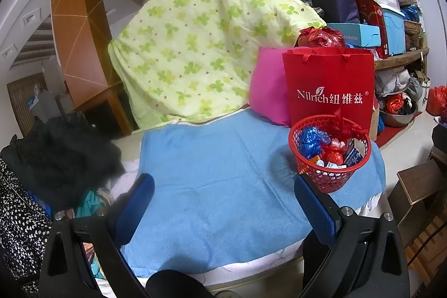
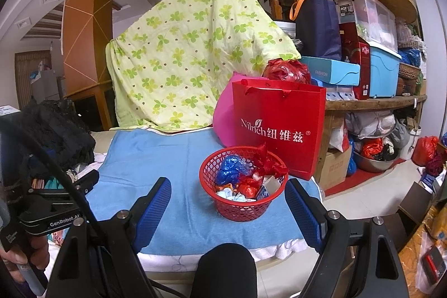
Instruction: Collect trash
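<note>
Trash-filled red basket [image 2: 243,186] on blue towel [image 2: 156,172], red bag [image 2: 279,124] just behind

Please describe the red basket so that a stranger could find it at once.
Find the blue towel spread over the bed. At its right end stands a tall red paper bag; the red basket sits before it. It alone is round, latticed, and full of crumpled wrappers.

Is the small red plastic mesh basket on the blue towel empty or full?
Nearly full. The red plastic mesh basket holds crumpled blue and red plastic bags and paper scraps, piled to about its rim.
</note>
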